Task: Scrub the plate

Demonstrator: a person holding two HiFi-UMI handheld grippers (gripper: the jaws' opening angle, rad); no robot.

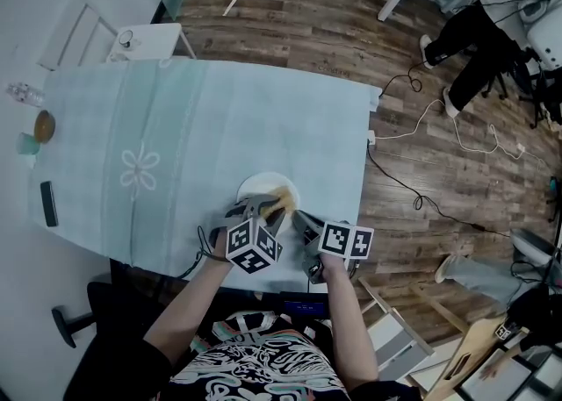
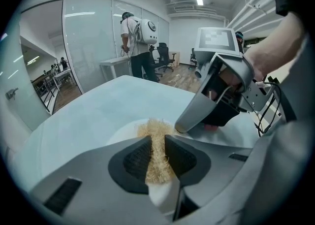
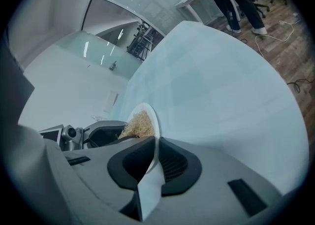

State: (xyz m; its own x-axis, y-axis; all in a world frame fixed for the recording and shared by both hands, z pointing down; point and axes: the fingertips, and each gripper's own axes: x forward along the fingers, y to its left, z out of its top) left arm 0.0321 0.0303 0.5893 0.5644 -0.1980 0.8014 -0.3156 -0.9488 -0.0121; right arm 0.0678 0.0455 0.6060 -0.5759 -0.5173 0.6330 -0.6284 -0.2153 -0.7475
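Left hand-held gripper (image 2: 158,140): jaws closed part-way on a straw-coloured fibrous scrubber (image 2: 155,129), which fills the gap between the pads and sticks out past the tips. Right hand-held gripper (image 3: 156,140): jaws nearly together, clamped on the thin rim of the white plate (image 3: 155,120), one pad on each face.

Plate location: near edge of the counter (image 1: 176,127), directly ahead of the person, between the two hand-held grippers. Whether it rests flat or is raised slightly off the cloth cannot be determined.

Task status, as a judgement: both tools are secured and the scrubber is against the plate's upper face, so scrubbing appears to be under way rather than finished. No soiling is visible on the exposed white surface. Remaining: cover the rest of the face, then release the plate and the scrubber.
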